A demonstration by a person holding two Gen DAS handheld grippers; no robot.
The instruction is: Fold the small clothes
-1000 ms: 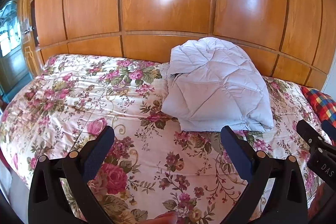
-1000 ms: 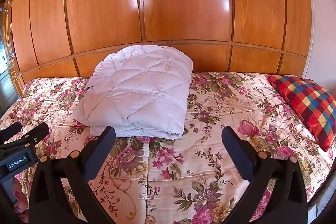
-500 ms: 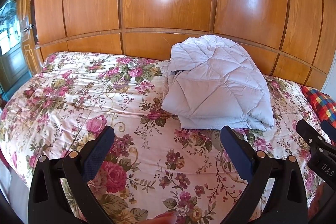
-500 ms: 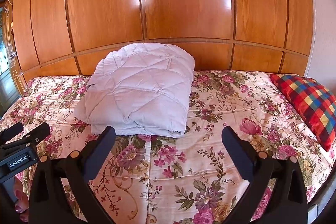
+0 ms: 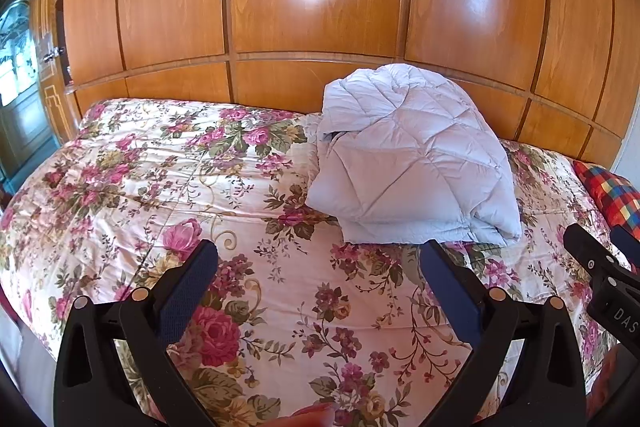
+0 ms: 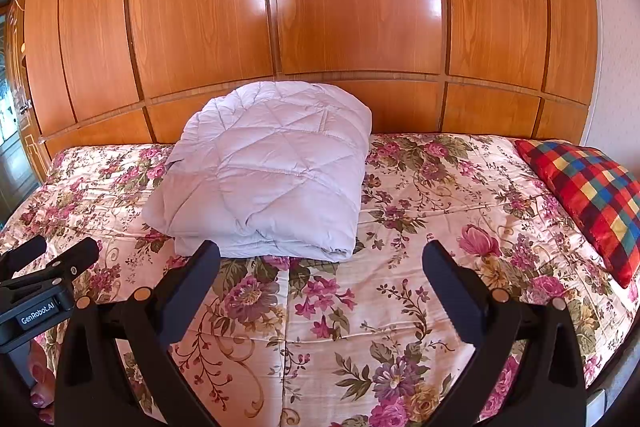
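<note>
A pale lilac quilted jacket [image 5: 412, 163] lies folded into a thick bundle on the floral bedspread [image 5: 168, 187], against the wooden wall. It also shows in the right wrist view [image 6: 268, 179]. My left gripper [image 5: 318, 259] is open and empty, held above the bed short of the bundle's near edge. My right gripper [image 6: 320, 259] is open and empty, also short of the bundle, to its right. Each gripper shows at the edge of the other's view, the right gripper [image 5: 600, 275] and the left gripper [image 6: 44, 279].
Orange wooden panelling [image 6: 352, 7] rises directly behind the bed. A red checked cushion [image 6: 588, 195] lies at the right end of the bed. A doorway or glass cabinet [image 5: 20, 75] is at far left. Bare floral bedspread [image 6: 440, 195] lies right of the bundle.
Both views have tilted slightly upward and drawn back a little; the folded jacket sits a bit lower and farther. Both grippers stay open and empty.
</note>
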